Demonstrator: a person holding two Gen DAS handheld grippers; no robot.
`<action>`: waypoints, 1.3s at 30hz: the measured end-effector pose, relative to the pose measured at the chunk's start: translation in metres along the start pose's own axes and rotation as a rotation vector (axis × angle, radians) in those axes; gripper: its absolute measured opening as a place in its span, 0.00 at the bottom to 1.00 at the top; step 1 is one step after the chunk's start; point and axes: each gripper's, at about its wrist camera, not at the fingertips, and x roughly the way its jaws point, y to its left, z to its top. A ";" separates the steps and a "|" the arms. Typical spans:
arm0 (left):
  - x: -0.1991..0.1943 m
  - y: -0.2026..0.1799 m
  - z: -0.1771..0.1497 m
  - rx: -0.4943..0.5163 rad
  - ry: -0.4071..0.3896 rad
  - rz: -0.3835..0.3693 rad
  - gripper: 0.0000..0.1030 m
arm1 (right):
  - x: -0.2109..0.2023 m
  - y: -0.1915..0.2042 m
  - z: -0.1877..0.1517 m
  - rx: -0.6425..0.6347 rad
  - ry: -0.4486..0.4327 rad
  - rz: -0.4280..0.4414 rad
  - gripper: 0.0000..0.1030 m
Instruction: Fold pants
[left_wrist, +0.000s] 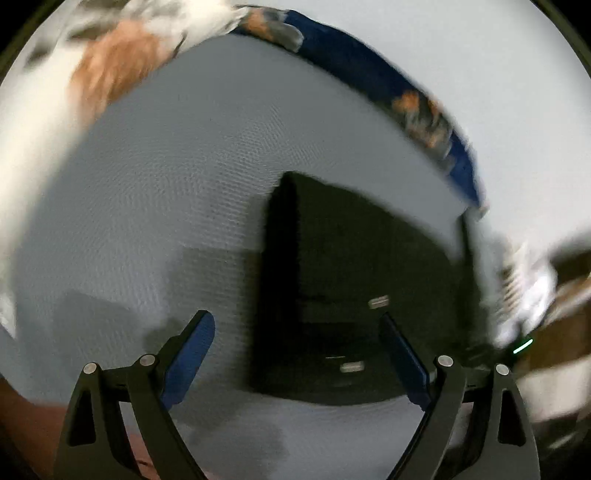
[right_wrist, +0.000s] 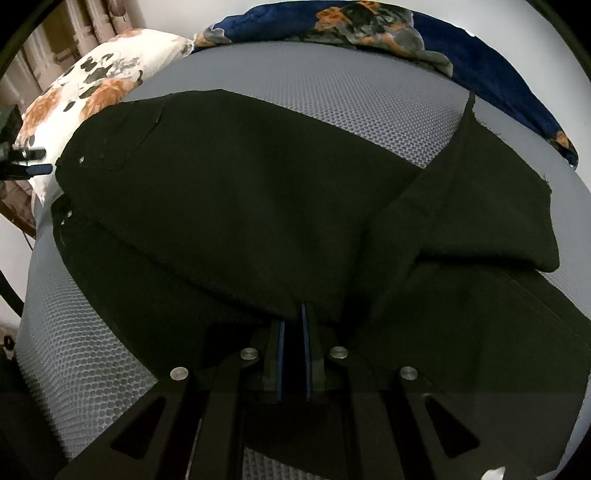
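In the left wrist view, which was blurred, the left gripper (left_wrist: 297, 354) hung over the bed (left_wrist: 184, 184) with its blue-padded fingers (left_wrist: 190, 354) spread wide and nothing between them. The black pants (left_wrist: 354, 280) lay just ahead of the fingers on the grey mesh mattress cover, showing a straight edge and two small pale labels; the right finger overlapped the cloth in the picture, but contact could not be confirmed. A dark blue flowered blanket (left_wrist: 369, 70) ran along the far edge of the bed, and a white flowered pillow (left_wrist: 110, 70) lay at the upper left. In the right wrist view, the right gripper (right_wrist: 293, 332) was clenched on a fold of the pants (right_wrist: 240, 206) near the crotch, with dark cloth visible between the nearly closed fingers. The waistband end with a back pocket (right_wrist: 129, 136) lay toward the pillow (right_wrist: 92, 77), one half of the garment appeared doubled over the other, and one leg (right_wrist: 480, 206) ran off to the right in an untidy diagonal. The left gripper (right_wrist: 38, 162) was visible near the waistband. Judged from this layout, the lengthwise fold was begun but not squared up; aligning the legs and folding them toward the waistband remained.
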 end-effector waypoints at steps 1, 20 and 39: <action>0.001 0.001 -0.002 -0.076 0.008 -0.037 0.87 | 0.000 0.000 -0.002 0.002 -0.002 0.001 0.07; 0.058 -0.005 -0.013 -0.351 0.047 -0.105 0.30 | -0.010 -0.002 -0.004 0.023 -0.051 -0.008 0.05; 0.058 -0.037 -0.029 0.006 0.204 0.070 0.23 | -0.036 0.028 -0.056 -0.045 0.061 -0.006 0.05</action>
